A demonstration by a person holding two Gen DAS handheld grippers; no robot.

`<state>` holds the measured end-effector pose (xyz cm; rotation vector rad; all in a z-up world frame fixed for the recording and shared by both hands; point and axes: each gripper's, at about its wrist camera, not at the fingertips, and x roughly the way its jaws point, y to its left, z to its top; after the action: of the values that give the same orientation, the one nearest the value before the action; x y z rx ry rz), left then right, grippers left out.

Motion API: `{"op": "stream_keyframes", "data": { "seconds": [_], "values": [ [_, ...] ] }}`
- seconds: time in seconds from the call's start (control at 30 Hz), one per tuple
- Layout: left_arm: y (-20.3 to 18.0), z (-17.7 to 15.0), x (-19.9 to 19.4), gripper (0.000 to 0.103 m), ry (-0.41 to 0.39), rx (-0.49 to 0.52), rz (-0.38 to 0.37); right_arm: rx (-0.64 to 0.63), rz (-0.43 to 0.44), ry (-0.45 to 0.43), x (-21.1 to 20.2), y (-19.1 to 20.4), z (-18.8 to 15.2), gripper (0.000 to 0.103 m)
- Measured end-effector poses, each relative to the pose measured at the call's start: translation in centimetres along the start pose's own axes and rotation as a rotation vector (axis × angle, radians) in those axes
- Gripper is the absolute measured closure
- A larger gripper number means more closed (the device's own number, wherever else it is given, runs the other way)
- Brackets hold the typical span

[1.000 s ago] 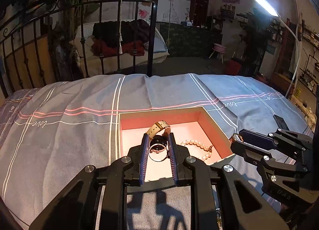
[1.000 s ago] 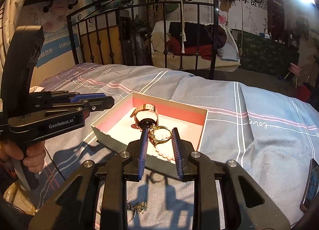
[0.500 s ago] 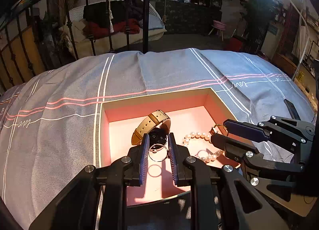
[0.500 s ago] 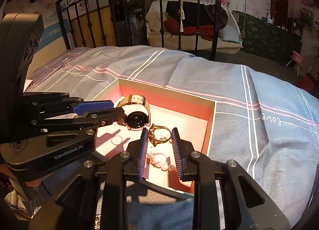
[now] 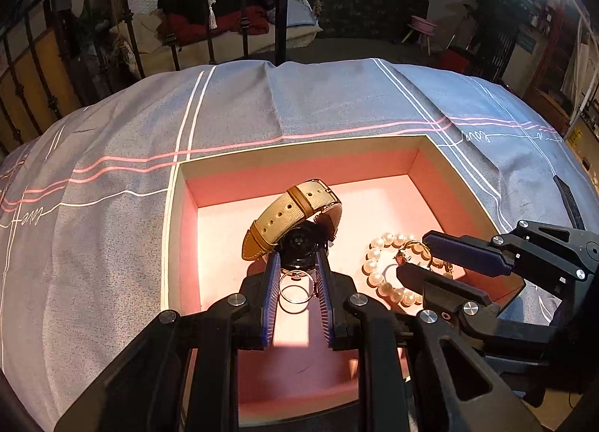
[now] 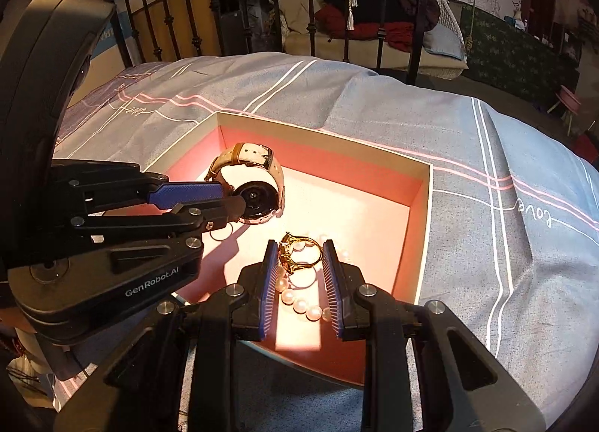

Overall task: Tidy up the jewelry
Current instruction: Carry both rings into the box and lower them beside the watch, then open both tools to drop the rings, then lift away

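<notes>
A shallow square box with pale cream walls and a pink inside sat on a grey bedcover with pink and white stripes. A black iron bed rail stood behind the bed.

The left gripper had black arms and blue ribbed pads. Its jaws were close together and pinched a thin round silver ring between them. The ring hung just above the pink floor of the box, near the front. In the right wrist view the left gripper came in from the left side, and its tips were right in front of the watch.

The right gripper looked the same. Its jaws were narrow too, and they held a gold ring with a chunky top. That ring was over the box, right above the pearls.

A watch with a tan and cream strap and a round black back lay in the middle of the box. Its strap was done up in a loop and stuck up. A bracelet of round white pearls lay on the box floor, just beside the watch on the right. Some of the pearls showed between the right gripper's pads, lower down than the gold ring
</notes>
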<state>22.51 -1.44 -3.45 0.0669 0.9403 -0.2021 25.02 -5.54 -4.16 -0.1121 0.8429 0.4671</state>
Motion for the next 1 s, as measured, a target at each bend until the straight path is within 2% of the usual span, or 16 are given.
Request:
{"op": "stream_keyframes", "data": {
  "seconds": [0.83, 0.93, 1.0],
  "values": [
    [0.01, 0.60, 0.66, 0.084, 0.031, -0.003, 0.010, 0.009, 0.012, 0.011, 0.26, -0.24, 0.26, 0.078],
    [0.06, 0.67, 0.55, 0.081, 0.040, -0.009, -0.001, 0.009, 0.014, 0.010, 0.26, -0.22, 0.24, 0.077],
    [0.01, 0.74, 0.23, 0.074, 0.036, -0.009, -0.007, 0.008, 0.012, 0.005, 0.06, -0.17, 0.18, 0.075]
  ]
}}
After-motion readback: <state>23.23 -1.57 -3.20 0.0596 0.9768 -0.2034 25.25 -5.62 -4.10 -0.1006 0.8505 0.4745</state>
